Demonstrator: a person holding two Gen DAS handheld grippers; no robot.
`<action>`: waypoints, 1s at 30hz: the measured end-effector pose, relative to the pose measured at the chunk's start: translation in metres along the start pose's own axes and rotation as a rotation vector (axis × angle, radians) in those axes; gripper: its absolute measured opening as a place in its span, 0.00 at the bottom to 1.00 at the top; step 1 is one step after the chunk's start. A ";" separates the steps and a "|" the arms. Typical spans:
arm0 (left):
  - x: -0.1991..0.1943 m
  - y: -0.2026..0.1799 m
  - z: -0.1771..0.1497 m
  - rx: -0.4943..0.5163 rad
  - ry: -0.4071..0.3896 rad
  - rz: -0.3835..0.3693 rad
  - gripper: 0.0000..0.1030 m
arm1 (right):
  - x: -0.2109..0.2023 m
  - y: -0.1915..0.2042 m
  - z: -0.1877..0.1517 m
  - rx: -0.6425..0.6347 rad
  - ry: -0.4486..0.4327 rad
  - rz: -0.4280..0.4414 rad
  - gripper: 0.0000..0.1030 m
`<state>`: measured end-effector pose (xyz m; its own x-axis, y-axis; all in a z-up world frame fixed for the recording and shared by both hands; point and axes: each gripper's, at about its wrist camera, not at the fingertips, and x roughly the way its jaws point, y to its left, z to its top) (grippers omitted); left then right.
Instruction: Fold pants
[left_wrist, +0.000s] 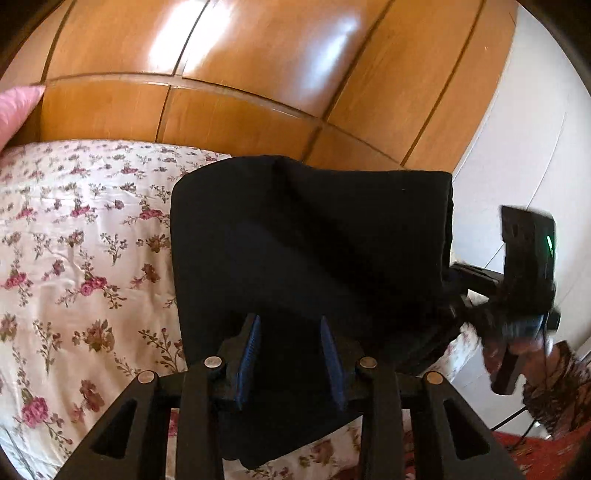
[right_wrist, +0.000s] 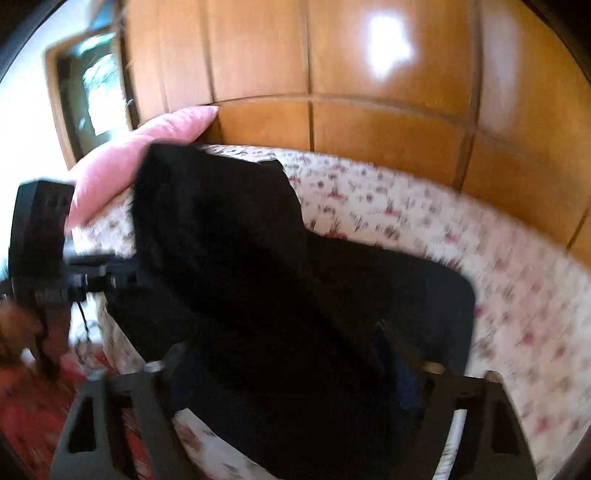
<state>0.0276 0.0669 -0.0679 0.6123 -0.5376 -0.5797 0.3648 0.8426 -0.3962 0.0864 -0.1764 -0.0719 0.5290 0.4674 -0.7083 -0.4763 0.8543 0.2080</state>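
The black pants (left_wrist: 310, 240) lie folded in a thick stack on the flowered bedspread (left_wrist: 85, 258). My left gripper (left_wrist: 290, 321) hovers over their near edge, open, with its blue pads (left_wrist: 248, 363) apart and pressing on nothing. The right gripper's body (left_wrist: 524, 266) shows at the pants' right side, in a hand with a patterned sleeve, and its fingertips are hidden behind the cloth. The right wrist view is blurred: the pants (right_wrist: 258, 258) rise in a hump across my right gripper (right_wrist: 284, 343) and cover its fingers. The left gripper's body (right_wrist: 37, 236) is at that view's left.
A wooden wardrobe (left_wrist: 240, 74) stands right behind the bed. A pink pillow (right_wrist: 129, 166) lies at one end of the bed. A red patterned rug (right_wrist: 29, 406) covers the floor beside it. A white wall (left_wrist: 517, 166) is at the pants' right.
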 end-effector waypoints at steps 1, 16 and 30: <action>0.000 0.001 0.000 -0.001 0.002 -0.001 0.32 | 0.003 -0.010 0.001 0.085 0.007 0.037 0.44; -0.016 -0.002 -0.001 0.020 -0.029 0.012 0.33 | -0.001 -0.099 -0.037 0.724 -0.120 0.315 0.52; -0.004 -0.016 -0.003 0.092 0.015 0.039 0.33 | -0.023 -0.108 -0.059 0.743 -0.052 0.244 0.14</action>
<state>0.0167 0.0555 -0.0614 0.6165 -0.5046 -0.6044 0.4045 0.8616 -0.3066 0.0842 -0.2933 -0.1174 0.5109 0.6557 -0.5560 0.0017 0.6460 0.7634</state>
